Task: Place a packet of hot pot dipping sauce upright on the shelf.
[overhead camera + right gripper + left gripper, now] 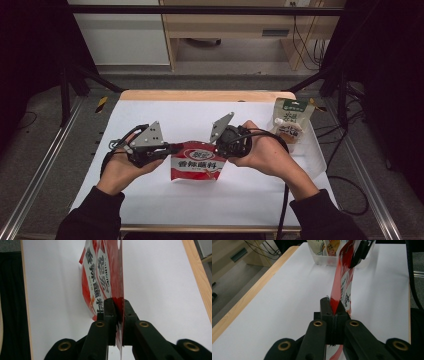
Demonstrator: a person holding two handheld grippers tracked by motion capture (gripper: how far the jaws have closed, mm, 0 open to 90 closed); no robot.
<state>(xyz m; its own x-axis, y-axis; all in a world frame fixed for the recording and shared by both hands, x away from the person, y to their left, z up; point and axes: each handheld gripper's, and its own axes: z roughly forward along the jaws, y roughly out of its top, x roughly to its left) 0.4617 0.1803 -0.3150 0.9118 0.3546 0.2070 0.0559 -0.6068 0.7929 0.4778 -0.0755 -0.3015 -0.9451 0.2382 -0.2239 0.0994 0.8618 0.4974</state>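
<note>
The white worktop (150, 200) carries a clear tray (312, 145) of pouches at its far right. Held upright above its middle is the red sauce pouch (196, 162), stretched by its top edge. The left gripper (172, 148) and right gripper (220, 146) each have fingers clamped on a top corner. It looks like tearing it open comes next, needing opposite pulls.

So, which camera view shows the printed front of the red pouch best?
The high view: the red pouch faces the camera whole. The right gripper view shows its print slanted; the left gripper view shows mostly its edge.
</note>
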